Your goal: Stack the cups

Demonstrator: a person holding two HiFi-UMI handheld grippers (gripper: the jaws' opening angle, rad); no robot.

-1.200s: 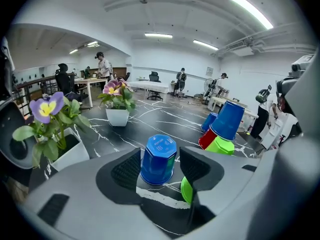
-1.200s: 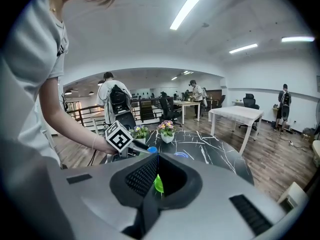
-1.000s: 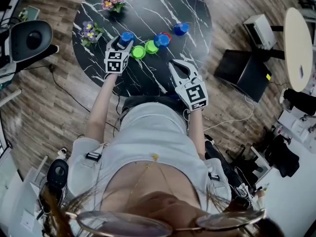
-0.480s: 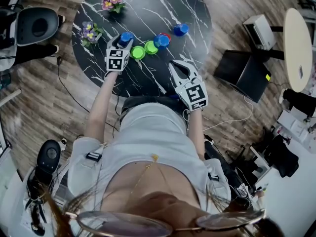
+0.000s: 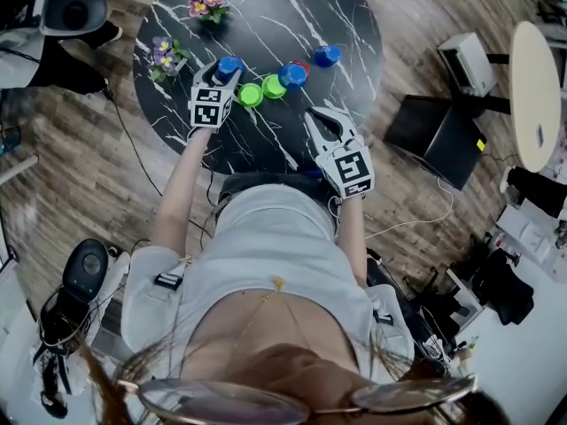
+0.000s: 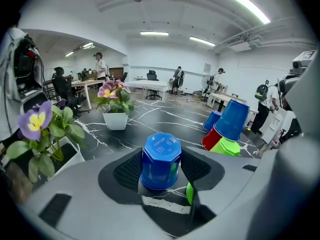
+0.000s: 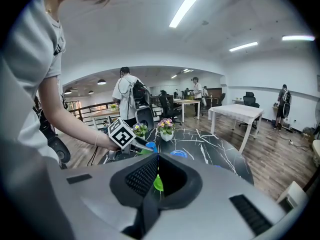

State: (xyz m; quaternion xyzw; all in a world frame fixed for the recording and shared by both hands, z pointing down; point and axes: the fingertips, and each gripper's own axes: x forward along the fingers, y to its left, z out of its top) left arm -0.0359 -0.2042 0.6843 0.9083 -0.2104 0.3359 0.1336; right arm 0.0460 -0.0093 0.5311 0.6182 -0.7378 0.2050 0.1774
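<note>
Round black table (image 5: 266, 25), white-veined, on a wood floor (image 5: 97, 184).

Over the table's left side, toward its near edge: left gripper (image 5: 225, 72), tilted down, jaws spread wide. Between them a blue cup (image 6: 161, 160), mouth down, standing on the table. Pads just beside its two sides, with no clear squeeze, so nothing firmly held.

Just right of that, on the table's near half: a green cup (image 5: 251, 95), then a second green cup (image 5: 273, 86). Both mouth down, side by side, touching or nearly so.

Next along, about the table's middle: a top blue cup (image 5: 291, 75) stacked at a tilt over a red cup (image 5: 302, 64). Only a red sliver showing from above.

Further toward the table's right side, apart from the rest: a far blue cup (image 5: 327, 56), alone, mouth down.

At the table's near edge, right of middle: right gripper (image 5: 319, 119), pointing down and inward. Jaws pressed together, nothing between them, clear of every cup.

By the table's left rim, a flower pot (image 5: 164, 54); by its far rim, a second flower pot (image 5: 202, 5).
</note>
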